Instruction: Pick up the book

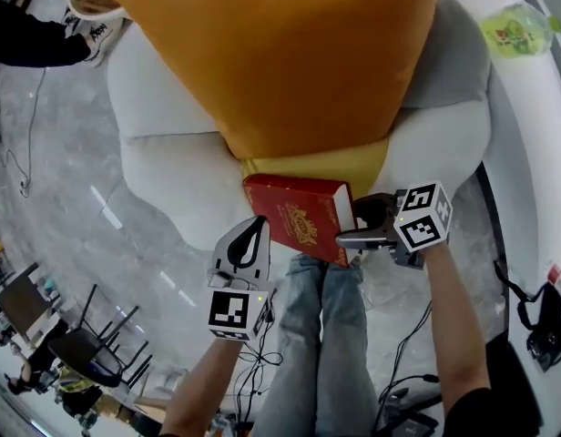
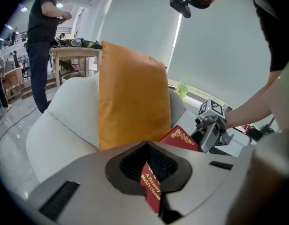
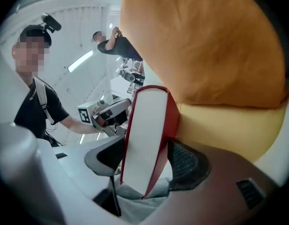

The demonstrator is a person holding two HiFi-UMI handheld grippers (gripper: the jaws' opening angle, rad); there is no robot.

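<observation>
A thick red book (image 1: 299, 217) with gold print hangs over my knees, in front of the armchair, held from both sides. My left gripper (image 1: 255, 230) is shut on its near-left corner; in the left gripper view the spine (image 2: 151, 184) with its title sits pinched between the jaws (image 2: 151, 172), and the gold-stamped cover (image 2: 182, 137) shows beyond. My right gripper (image 1: 358, 230) grips the right end. In the right gripper view the white page block (image 3: 144, 139) stands upright between the jaws (image 3: 147, 158), both pads against the covers. Each gripper shows in the other's view: the right gripper (image 2: 211, 125) and the left gripper (image 3: 107, 114).
A white armchair (image 1: 171, 153) carries a big orange pillow (image 1: 290, 53) over a yellow cushion (image 1: 335, 164). My legs in jeans (image 1: 317, 335) are right below the book. A green bottle (image 1: 513, 30) lies on the white ledge at right. A person (image 2: 41, 41) stands by a table (image 2: 74, 55).
</observation>
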